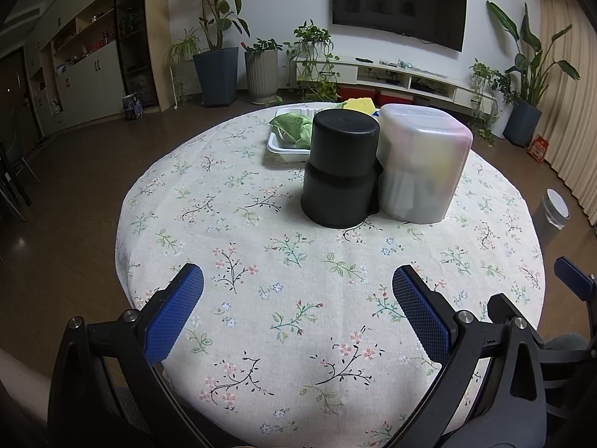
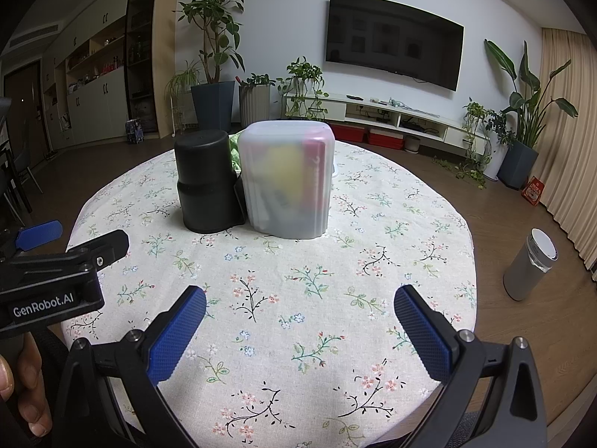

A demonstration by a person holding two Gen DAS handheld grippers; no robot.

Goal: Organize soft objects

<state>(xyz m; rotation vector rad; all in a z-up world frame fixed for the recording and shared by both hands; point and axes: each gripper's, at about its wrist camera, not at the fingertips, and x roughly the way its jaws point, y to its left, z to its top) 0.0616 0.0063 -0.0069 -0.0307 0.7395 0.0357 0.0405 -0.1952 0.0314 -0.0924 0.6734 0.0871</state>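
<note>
1. Hovering low over the near edge of the round table (image 1: 231,201), the left gripper (image 1: 298,313) has its jaws spread wide, nothing between the blue pads (image 1: 175,311).
2. The right gripper (image 2: 300,330) sits likewise above the near edge, jaws wide apart and empty, blue pads (image 2: 421,336) facing each other across bare floral tablecloth (image 2: 373,224).
3. In the right wrist view the left gripper's black body, marked GenRobot.AI, shows at the left, with part of a hand (image 2: 22,392) below it.
4. Near the table's centre, an upturned black cylindrical container (image 1: 340,168) stands on its mouth, a black band around its lower part.
5. Touching its right side, an upturned translucent plastic container (image 1: 421,164) stands over blurred yellow, pink and dark shapes; what they are cannot be told.
6. Behind both, toward the far edge, a white tray (image 1: 285,149) holds a green soft object (image 1: 294,127).
7. A yellow soft object (image 1: 360,104) lies at the far edge, just behind the containers; its full shape is hidden.
8. Both grippers are well apart from the containers and the tray.
9. On the floor right of the table stands a grey cylindrical bin (image 2: 530,265).
</note>
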